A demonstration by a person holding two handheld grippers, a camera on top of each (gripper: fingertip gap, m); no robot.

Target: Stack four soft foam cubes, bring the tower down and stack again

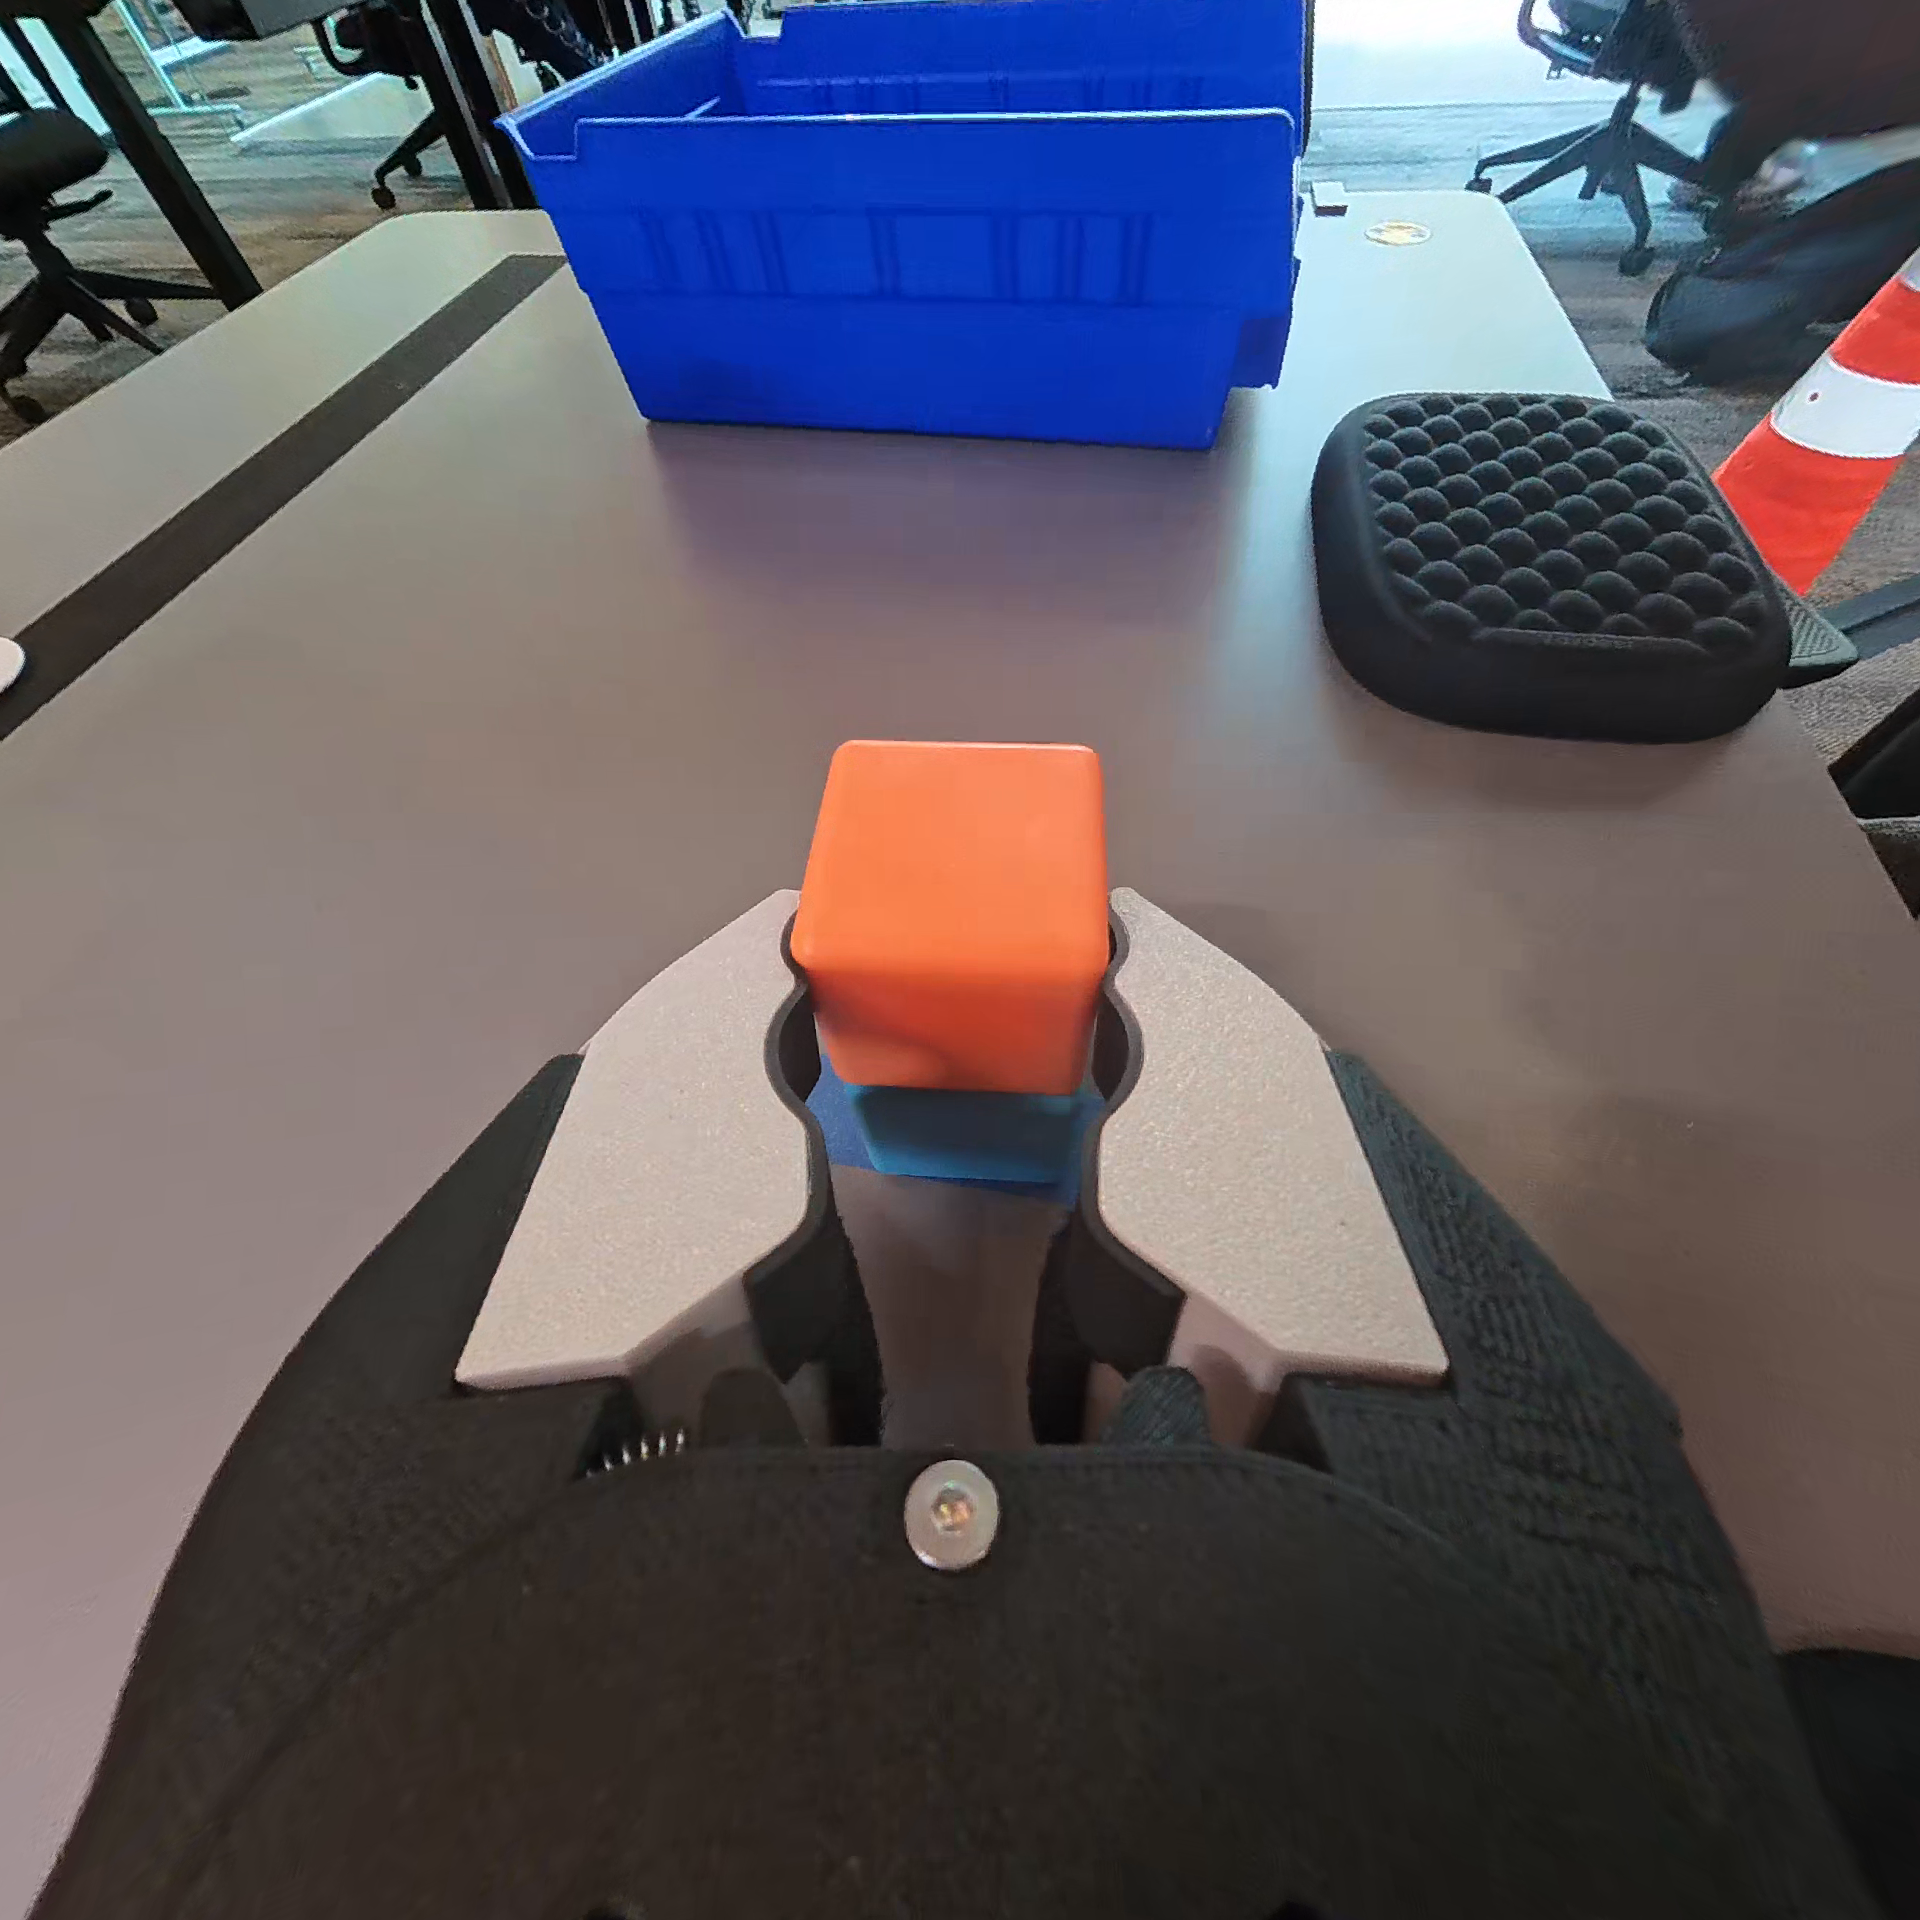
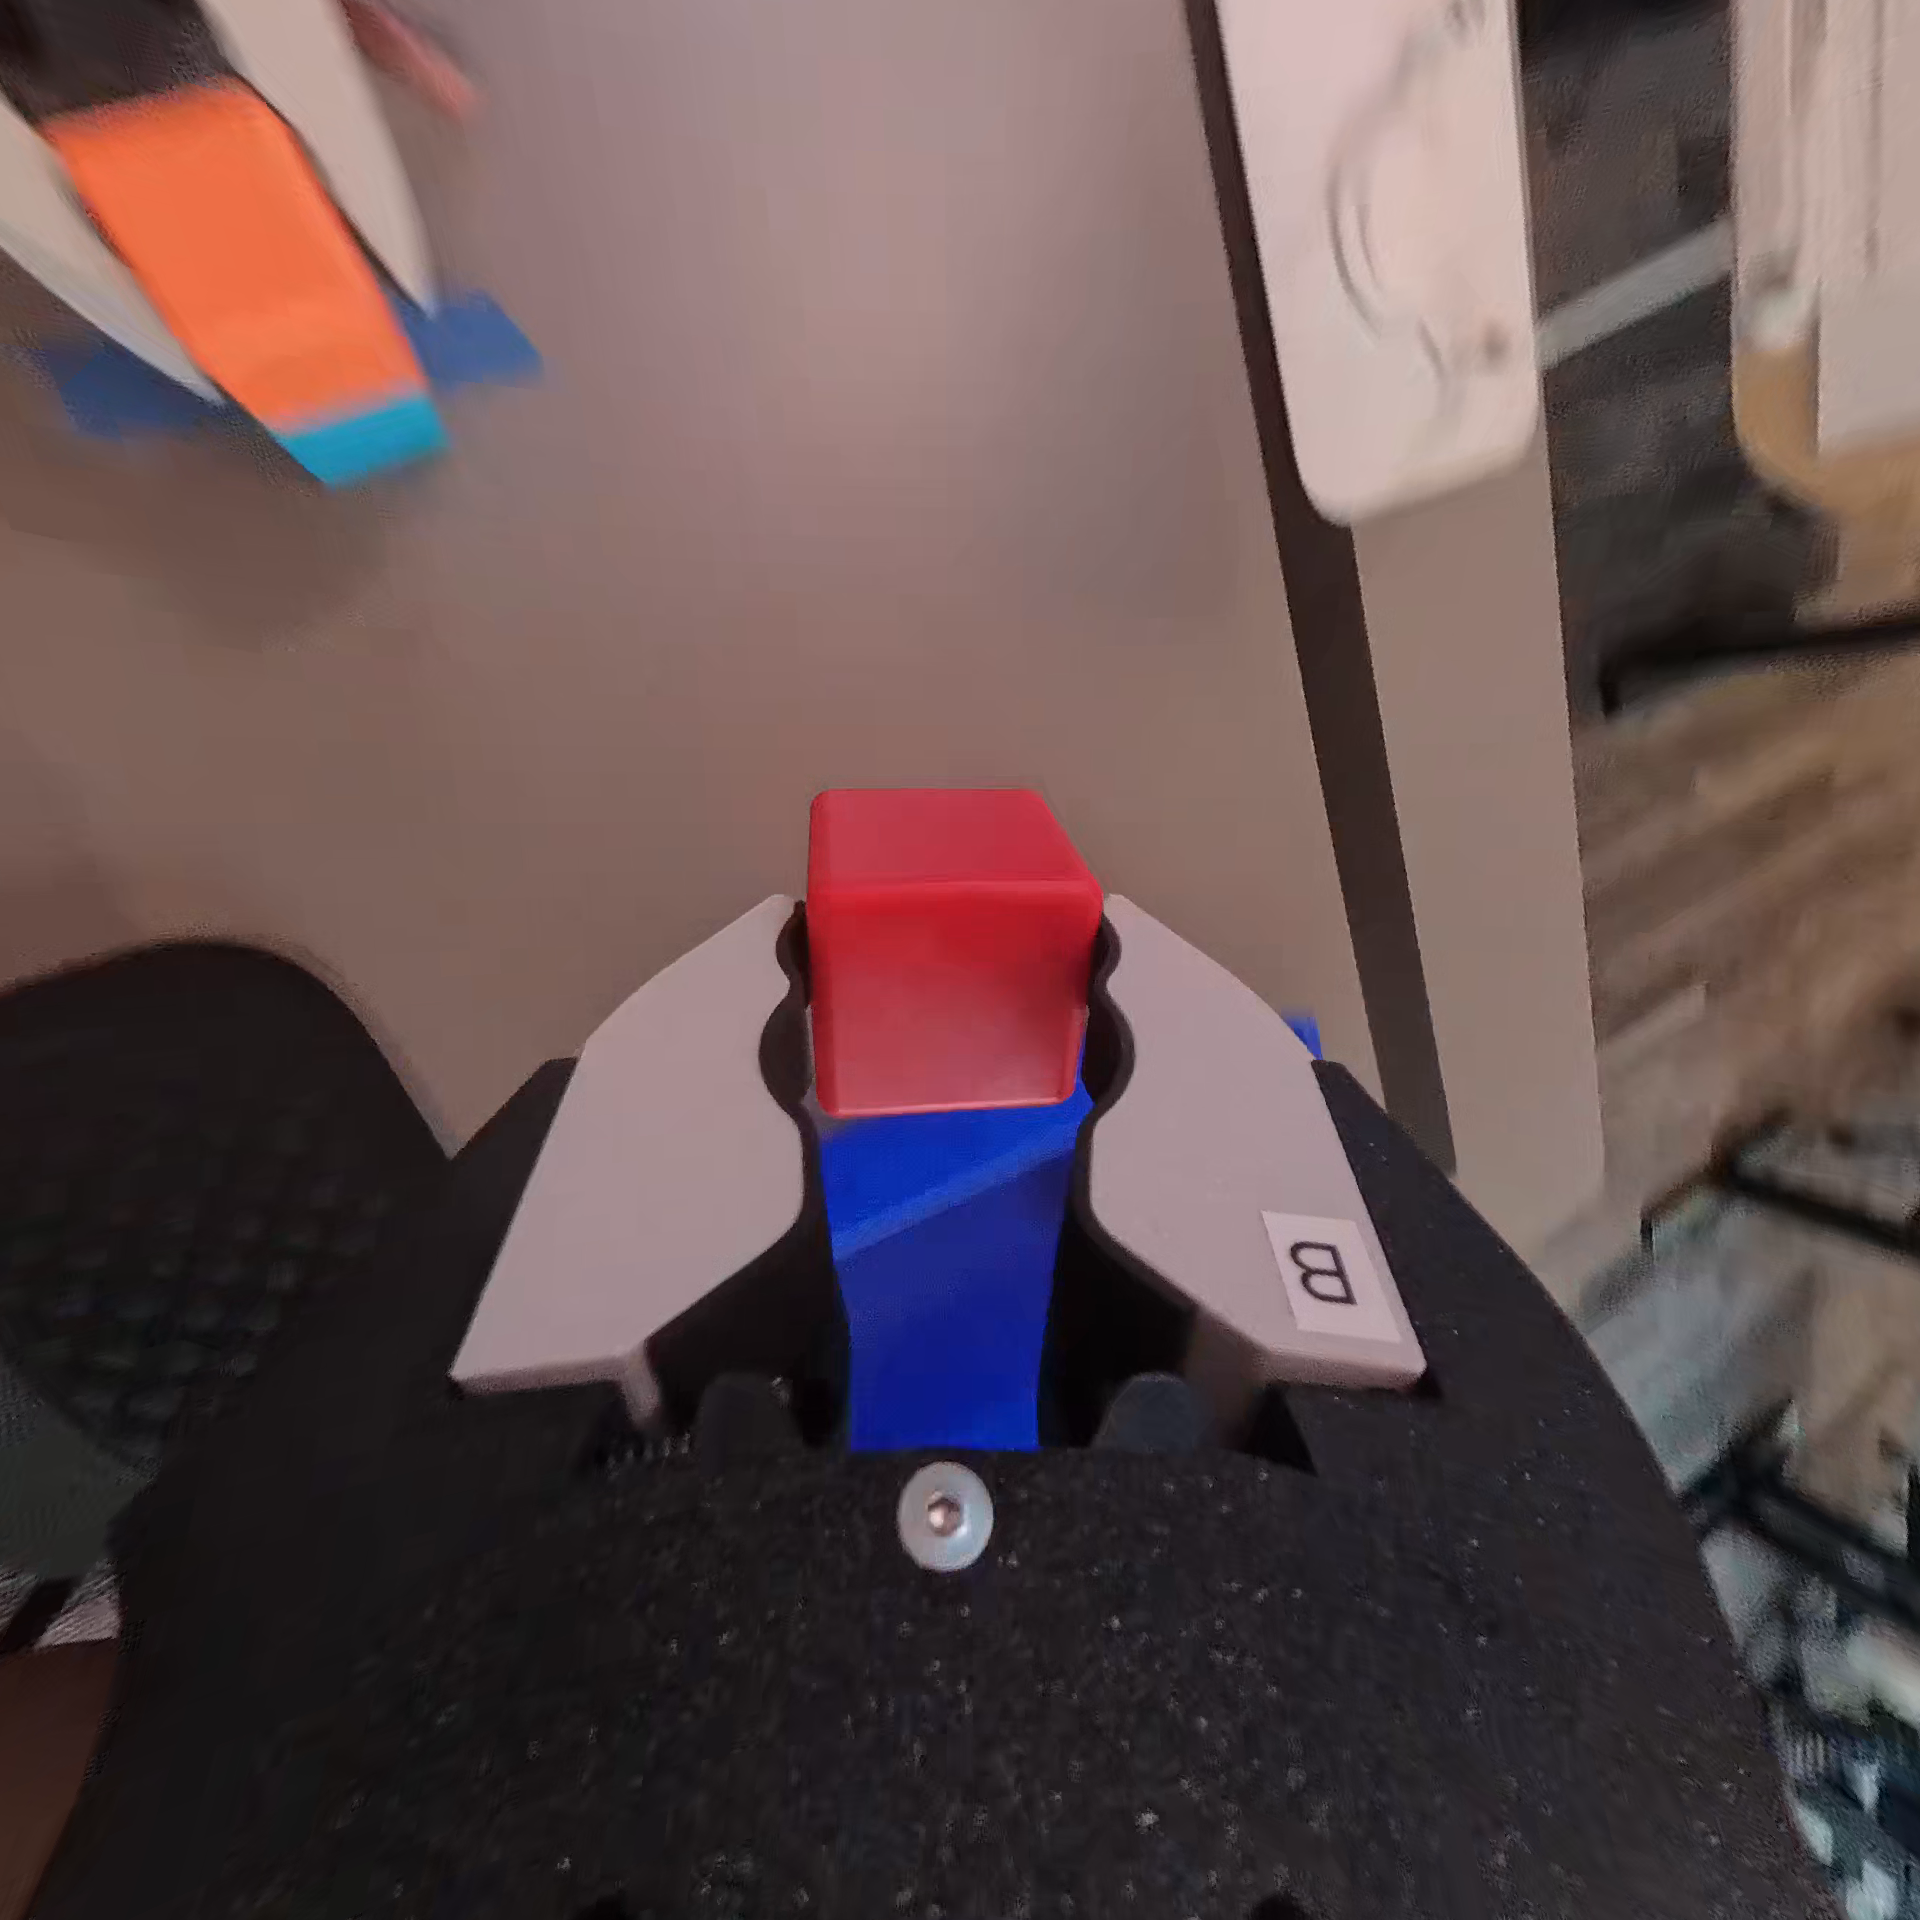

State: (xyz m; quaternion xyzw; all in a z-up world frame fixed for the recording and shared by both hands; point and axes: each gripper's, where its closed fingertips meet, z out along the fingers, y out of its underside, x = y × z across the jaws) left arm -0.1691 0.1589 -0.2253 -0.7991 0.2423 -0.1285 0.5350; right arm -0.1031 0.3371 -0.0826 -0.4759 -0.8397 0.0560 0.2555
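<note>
My left gripper [image 1: 951, 935] is shut on an orange foam cube [image 1: 951, 883] that sits on a light blue cube [image 1: 966, 1138], which stands on a blue tape mark [image 1: 836, 1132] on the grey table [image 1: 416, 831]. The blurred right wrist view shows the same pair at top left: the orange cube [image 2: 239, 249] between the left gripper's fingers [image 2: 353, 177], over the light blue cube [image 2: 364, 442]. My right gripper [image 2: 951, 935] is shut on a red cube [image 2: 945, 966] held in the air over a blue bin [image 2: 935, 1247]. No fourth cube shows.
A large blue bin [image 1: 914, 301] stands at the back of the table. A black padded cushion [image 1: 1538, 561] lies at the right edge, with an orange and white cone [image 1: 1839, 416] beyond it. A dark strip [image 1: 260, 468] crosses the table's left side. Office chairs stand behind. Tip to tip, the grippers are about 25 cm apart.
</note>
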